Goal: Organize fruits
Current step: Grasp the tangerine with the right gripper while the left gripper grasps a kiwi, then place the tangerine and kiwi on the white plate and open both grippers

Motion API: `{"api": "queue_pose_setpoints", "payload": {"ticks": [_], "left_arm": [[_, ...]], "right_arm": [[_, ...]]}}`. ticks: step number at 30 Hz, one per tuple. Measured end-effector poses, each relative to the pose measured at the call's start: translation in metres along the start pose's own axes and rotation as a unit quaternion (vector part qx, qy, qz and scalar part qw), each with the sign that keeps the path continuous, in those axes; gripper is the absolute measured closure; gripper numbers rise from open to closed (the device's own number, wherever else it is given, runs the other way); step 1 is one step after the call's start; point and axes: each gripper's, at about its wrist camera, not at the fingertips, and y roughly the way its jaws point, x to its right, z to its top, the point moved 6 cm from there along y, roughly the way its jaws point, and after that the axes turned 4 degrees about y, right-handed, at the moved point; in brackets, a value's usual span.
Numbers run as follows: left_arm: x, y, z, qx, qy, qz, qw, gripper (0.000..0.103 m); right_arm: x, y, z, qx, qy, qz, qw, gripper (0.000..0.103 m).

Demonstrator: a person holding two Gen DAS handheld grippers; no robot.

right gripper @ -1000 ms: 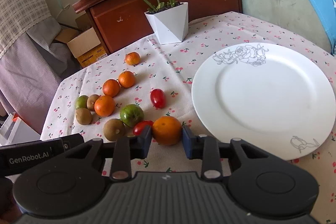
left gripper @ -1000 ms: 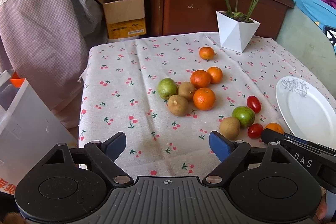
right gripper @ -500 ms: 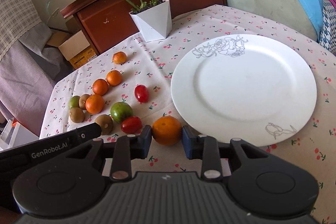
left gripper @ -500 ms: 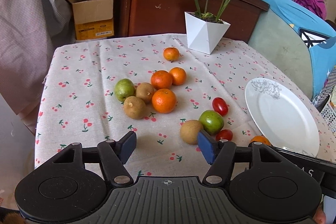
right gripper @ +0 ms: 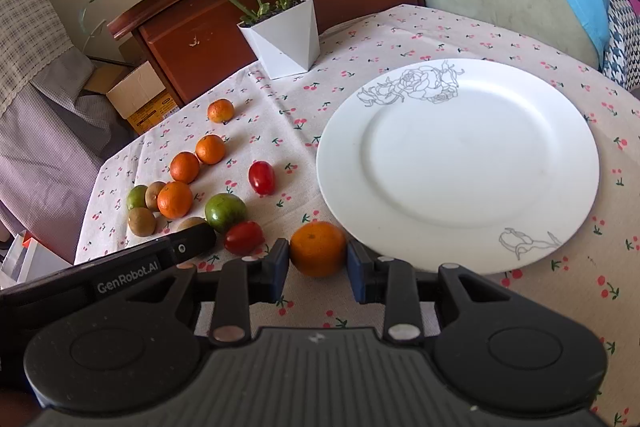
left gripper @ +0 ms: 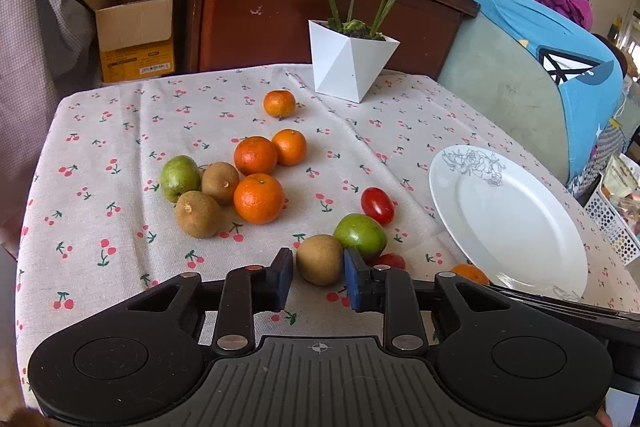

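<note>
You have five oranges (right gripper: 175, 199) in sight; three brown kiwis (left gripper: 197, 214); two green fruits (right gripper: 225, 212); two red tomatoes (right gripper: 261, 177); one white plate (right gripper: 516, 99); one potted plant (right gripper: 285, 31).

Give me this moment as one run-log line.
right gripper: shut on orange, beside plate | left gripper: open around kiwi | plate: no fruit on it

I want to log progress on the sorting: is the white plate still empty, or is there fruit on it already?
Empty. The white plate shows only bare surface and its printed rose; the orange between the right gripper's fingers sits just outside its rim.
</note>
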Motion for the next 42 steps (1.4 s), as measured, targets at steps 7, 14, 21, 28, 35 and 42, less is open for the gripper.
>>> {"api": "queue_pose_setpoints", "payload": {"ticks": [7, 14, 21, 28, 35, 42], "left_arm": [[0.001, -0.009, 0.004, 0.013, -0.001, 0.007, 0.9999, 0.080], [0.013, -0.029, 0.022, 0.051, 0.003, -0.006, 0.9987, 0.080], [0.051, -0.019, 0.026, 0.050, 0.023, -0.065, 0.9964, 0.080], [0.084, -0.002, 0.021, 0.033, 0.040, -0.099, 0.9938, 0.080], [0.107, 0.011, 0.018, 0.023, 0.067, -0.106, 0.9918, 0.079], [0.107, 0.003, 0.023, 0.035, 0.070, -0.093, 0.9926, 0.068]], "right_arm": [[0.000, -0.002, 0.001, 0.001, 0.005, 0.006, 1.000, 0.072], [0.001, -0.020, 0.015, 0.031, 0.012, 0.017, 0.999, 0.072], [0.033, -0.038, 0.029, 0.070, 0.058, -0.027, 0.996, 0.072], [0.067, -0.041, 0.028, 0.069, 0.104, -0.065, 0.990, 0.072], [0.083, -0.042, 0.027, 0.066, 0.136, -0.073, 0.986, 0.069], [0.085, -0.047, 0.030, 0.078, 0.142, -0.070, 0.984, 0.069]]}}
